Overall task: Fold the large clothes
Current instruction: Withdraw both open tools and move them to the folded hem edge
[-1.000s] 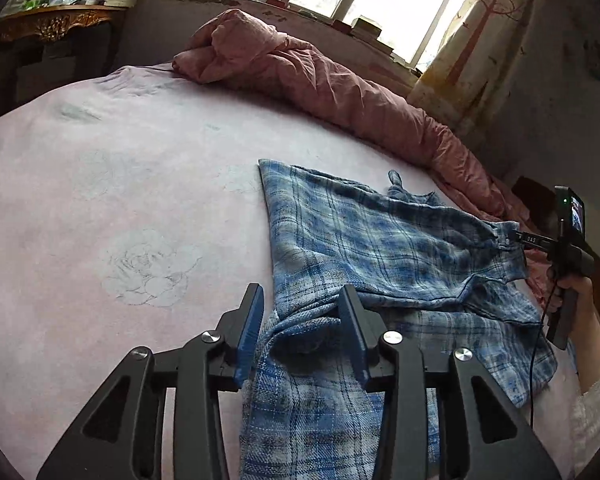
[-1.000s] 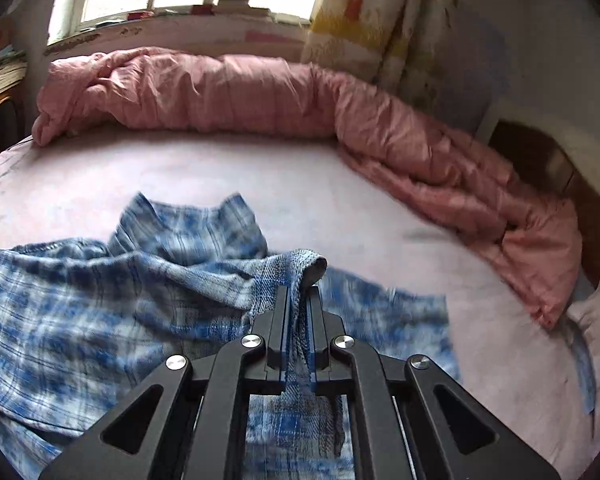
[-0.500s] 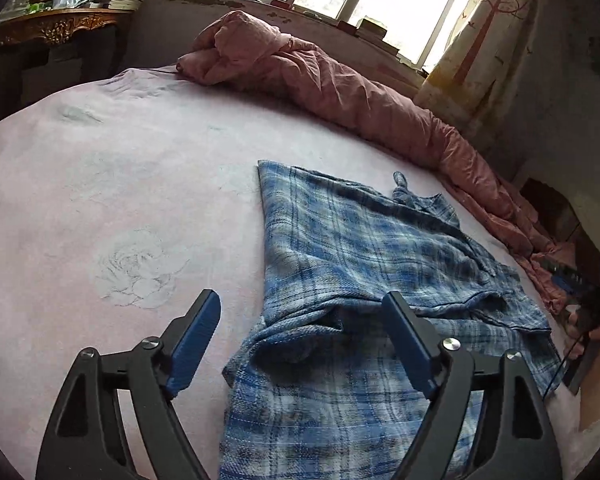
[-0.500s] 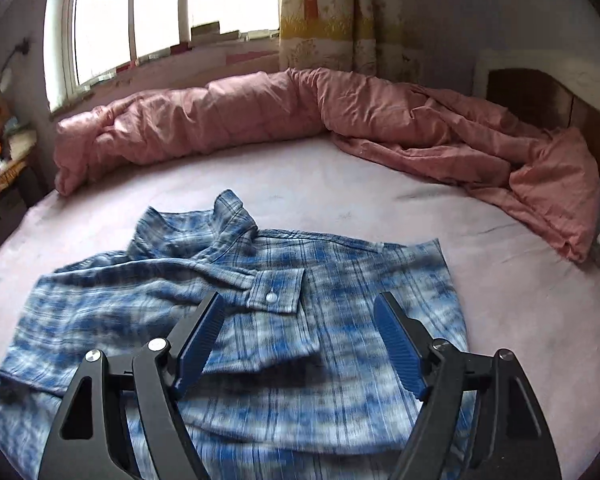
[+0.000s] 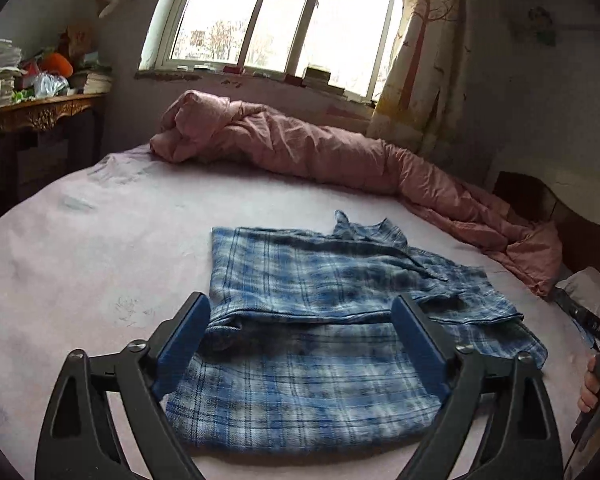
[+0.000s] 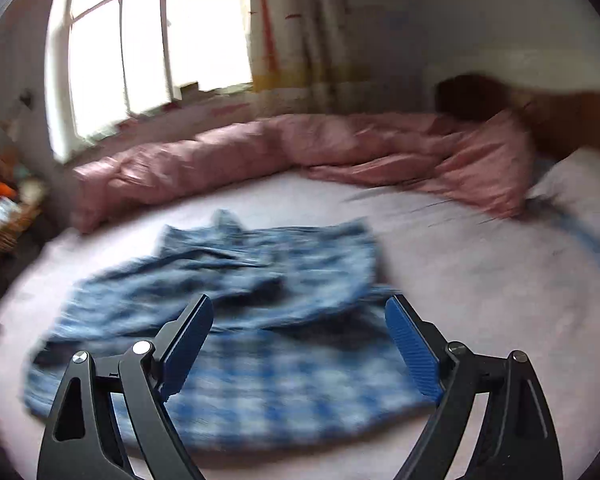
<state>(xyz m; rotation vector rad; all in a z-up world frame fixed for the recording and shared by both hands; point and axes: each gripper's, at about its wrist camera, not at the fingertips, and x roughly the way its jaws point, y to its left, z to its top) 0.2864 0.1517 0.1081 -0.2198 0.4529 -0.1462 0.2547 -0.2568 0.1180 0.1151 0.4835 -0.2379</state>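
left claw opening wide, empty | right claw opening wide, empty | shirt ahead, below both | risk: loose folded sleeve slips open, regrip snags one layer

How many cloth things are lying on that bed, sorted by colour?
Blue plaid: 1, the shirt, partly folded, spread on the pink bed sheet.
Pink: 1, the quilt, bunched along the far edge below the window.
White: 1, a pillow at the head of the bed.
Total: 3.
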